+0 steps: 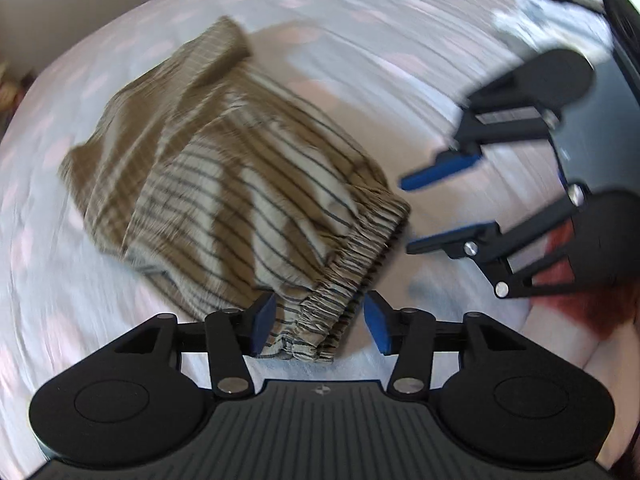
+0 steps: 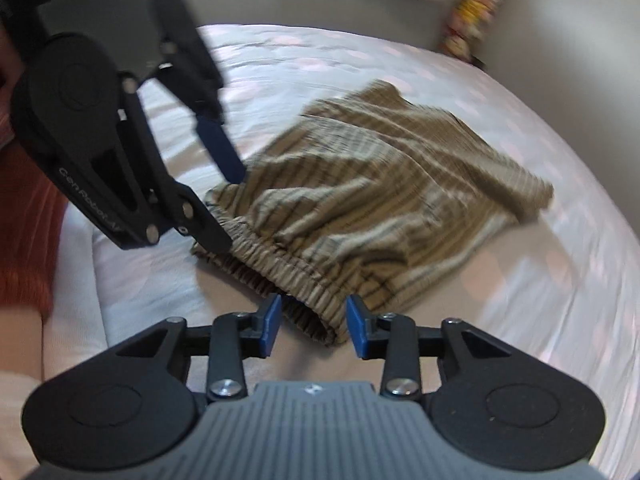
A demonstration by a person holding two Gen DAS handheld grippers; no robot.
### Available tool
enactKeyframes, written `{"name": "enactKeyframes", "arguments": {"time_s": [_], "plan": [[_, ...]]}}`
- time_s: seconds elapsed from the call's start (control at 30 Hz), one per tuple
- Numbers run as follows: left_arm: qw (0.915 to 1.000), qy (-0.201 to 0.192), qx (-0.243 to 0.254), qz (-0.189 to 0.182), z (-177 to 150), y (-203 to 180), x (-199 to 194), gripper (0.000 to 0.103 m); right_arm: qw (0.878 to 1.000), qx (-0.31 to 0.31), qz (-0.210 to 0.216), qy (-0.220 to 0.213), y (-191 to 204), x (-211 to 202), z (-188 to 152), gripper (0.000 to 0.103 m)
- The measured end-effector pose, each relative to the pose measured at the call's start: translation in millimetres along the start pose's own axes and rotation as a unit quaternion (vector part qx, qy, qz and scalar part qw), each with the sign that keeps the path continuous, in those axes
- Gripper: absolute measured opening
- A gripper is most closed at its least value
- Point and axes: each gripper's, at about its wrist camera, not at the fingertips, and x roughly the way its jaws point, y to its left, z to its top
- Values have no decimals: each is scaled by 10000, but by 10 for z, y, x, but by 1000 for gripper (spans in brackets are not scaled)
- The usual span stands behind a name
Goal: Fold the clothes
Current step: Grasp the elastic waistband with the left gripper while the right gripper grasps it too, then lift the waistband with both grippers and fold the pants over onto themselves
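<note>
Striped shorts (image 1: pixel 248 200) lie on the bed (image 1: pixel 400 60), waistband between both grippers' wide-spread fingers (image 1: pixel 264 320).

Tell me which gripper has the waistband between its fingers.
Both straddle it, open. The left gripper sits at one end of the striped shorts' elastic waistband; the right gripper sits at the other end, where the opening gapes.

A bed (image 1: pixel 400 40) with pale sheeting (faintly pink-spotted) carries rumpled striped shorts (image 1: pixel 240 184).
</note>
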Motion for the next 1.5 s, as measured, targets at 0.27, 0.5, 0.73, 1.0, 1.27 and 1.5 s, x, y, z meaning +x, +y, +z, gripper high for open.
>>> {"name": "enactKeyframes", "arguments": {"time_s": [0.27, 0.5, 0.73, 1.0, 1.27, 1.5], "plan": [[9947, 472, 909, -129, -42, -126, 355, 50, 9885, -1501, 46, 162, 270, 287, -88, 56], [9941, 759, 712, -317, 6, 81, 633, 50, 9905, -1365, 33, 147, 181, 464, -122, 61], [9937, 693, 751, -459, -7, 126, 755, 58, 9883, -1496, -289, -98, 239, 569, -193, 61], [9942, 564, 826, -389, -24, 137, 776, 55, 9772, -1890, -903, -341, 346, 620, -237, 50], [9978, 484, 248, -378, -14, 342, 668, 22, 9480, -2749, -1559, -371, 522, 610, -340, 45], [9971, 173, -368, -638, -15, 578, 340, 15, 9309, -2982, -2053, -481, 542, 566, -314, 27]]}}
